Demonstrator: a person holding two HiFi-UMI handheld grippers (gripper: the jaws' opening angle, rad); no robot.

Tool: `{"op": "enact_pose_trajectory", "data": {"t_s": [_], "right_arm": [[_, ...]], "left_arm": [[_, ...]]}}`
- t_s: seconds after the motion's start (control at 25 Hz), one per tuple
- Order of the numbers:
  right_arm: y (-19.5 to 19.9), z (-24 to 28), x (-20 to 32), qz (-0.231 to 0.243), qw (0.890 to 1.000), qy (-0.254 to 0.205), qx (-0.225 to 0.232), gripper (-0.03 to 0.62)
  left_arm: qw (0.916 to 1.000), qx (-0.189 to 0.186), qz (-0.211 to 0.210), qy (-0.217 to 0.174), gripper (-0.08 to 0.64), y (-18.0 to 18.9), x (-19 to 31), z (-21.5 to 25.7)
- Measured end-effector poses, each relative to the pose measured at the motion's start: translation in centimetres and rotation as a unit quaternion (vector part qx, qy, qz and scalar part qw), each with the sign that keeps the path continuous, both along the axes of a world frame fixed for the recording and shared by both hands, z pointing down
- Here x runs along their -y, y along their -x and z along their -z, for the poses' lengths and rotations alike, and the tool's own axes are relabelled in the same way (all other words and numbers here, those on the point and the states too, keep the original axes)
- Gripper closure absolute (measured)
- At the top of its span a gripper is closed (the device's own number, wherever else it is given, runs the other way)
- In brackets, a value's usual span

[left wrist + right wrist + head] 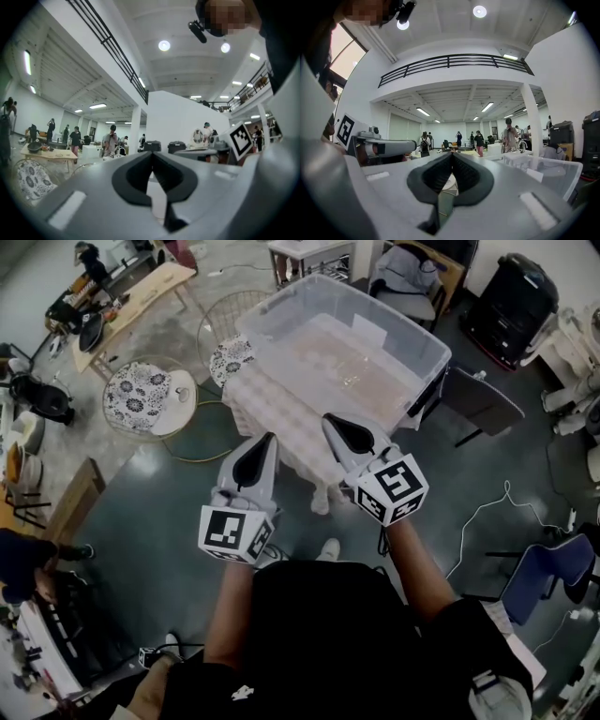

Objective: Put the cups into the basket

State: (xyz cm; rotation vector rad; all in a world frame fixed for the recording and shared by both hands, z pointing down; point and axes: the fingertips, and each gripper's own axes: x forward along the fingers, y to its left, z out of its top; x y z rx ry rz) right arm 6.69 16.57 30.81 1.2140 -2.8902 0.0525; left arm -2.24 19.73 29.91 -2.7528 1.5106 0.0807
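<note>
Jaws pressed together on nothing, the left gripper (266,442) and right gripper (332,422) hover just short of the clear bin (281,306) ahead; no cups visible, so a blind reach may bump it.

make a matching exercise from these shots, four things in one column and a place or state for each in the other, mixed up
Column 1
1. clear bin
2. larger floral seat
3. left claw
4. blue chair

Column 2
A. shut, nothing between the jaws
B. far right of the head view
C. on the cloth-covered table
D. on the floor, left of that table

Pairs: 1-C, 2-D, 3-A, 4-B
</note>
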Motion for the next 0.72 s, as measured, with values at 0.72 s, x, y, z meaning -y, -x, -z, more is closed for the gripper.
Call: {"op": "enact_pose_trajectory", "data": {"t_s": [0.72], "right_arm": [[1.5, -1.4, 1.5, 0.029, 0.999, 0.009, 0.011, 0.592]], "left_arm": [[0.9987, 0.004, 0.044, 0.024, 0.554, 2.0, 0.4, -2.2]]}}
